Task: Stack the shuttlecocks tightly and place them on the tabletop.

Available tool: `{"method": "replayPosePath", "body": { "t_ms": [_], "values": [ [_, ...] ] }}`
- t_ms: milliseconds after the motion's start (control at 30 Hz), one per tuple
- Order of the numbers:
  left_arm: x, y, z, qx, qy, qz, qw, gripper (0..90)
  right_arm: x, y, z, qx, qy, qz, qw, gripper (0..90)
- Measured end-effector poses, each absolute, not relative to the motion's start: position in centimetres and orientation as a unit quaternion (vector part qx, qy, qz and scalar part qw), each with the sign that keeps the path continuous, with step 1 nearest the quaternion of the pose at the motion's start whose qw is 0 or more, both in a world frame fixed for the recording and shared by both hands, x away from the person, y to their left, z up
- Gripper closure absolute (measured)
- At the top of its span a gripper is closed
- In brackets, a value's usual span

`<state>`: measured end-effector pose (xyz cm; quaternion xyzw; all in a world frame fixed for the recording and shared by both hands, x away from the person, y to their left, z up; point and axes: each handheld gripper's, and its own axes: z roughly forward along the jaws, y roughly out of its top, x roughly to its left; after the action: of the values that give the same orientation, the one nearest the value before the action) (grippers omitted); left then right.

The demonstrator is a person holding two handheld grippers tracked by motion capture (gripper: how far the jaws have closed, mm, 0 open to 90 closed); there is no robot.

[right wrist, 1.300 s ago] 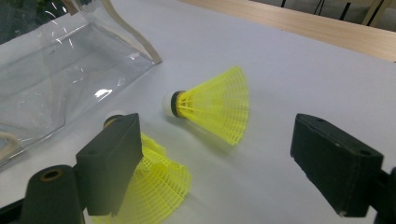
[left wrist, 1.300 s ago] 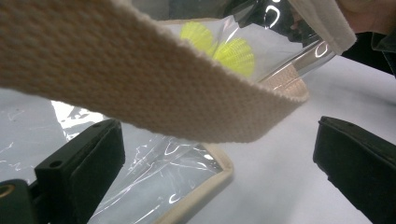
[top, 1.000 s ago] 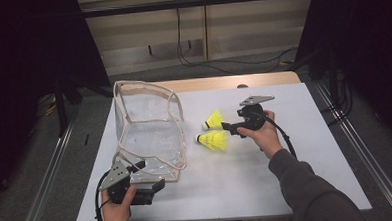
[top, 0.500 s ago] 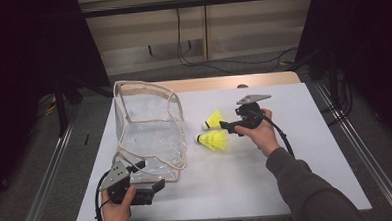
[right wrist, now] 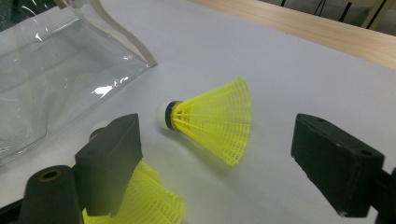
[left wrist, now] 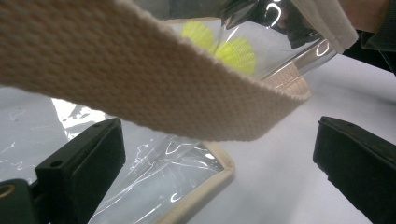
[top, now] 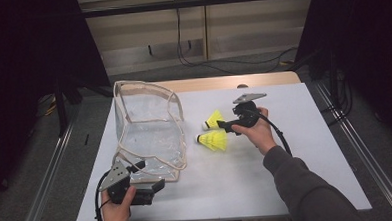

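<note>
Since the earlier frame the right tool (top: 223,125) edged toward the shuttlecocks (right wrist: 212,119), jaws wide, one shuttlecock between them untouched. Left tool (top: 154,175) gapes beside the bag (top: 149,127), its strap (left wrist: 140,84) just ahead.

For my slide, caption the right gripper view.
Open right claw poised over two yellow shuttlecocks beside a clear bag.
</note>
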<state>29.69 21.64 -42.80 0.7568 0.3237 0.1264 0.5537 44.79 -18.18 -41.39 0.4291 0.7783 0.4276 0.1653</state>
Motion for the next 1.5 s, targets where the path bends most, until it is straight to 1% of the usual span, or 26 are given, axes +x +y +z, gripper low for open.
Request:
{"method": "replayPosePath", "body": {
  "t_ms": [1100,1300,1500],
  "values": [
    [29.7,21.5,-42.9,0.758,0.326,0.127,0.551,2.0,45.8,-18.1,-42.0,0.434,0.779,0.423,0.161,14.8],
    [29.8,21.5,-42.9,0.758,0.325,0.126,0.551,2.0,46.0,-17.9,-42.4,0.434,0.781,0.42,0.157,16.2],
    [29.8,21.5,-42.9,0.757,0.326,0.126,0.552,2.0,46.2,-17.8,-42.6,0.429,0.785,0.419,0.158,21.5]
  ]
}}
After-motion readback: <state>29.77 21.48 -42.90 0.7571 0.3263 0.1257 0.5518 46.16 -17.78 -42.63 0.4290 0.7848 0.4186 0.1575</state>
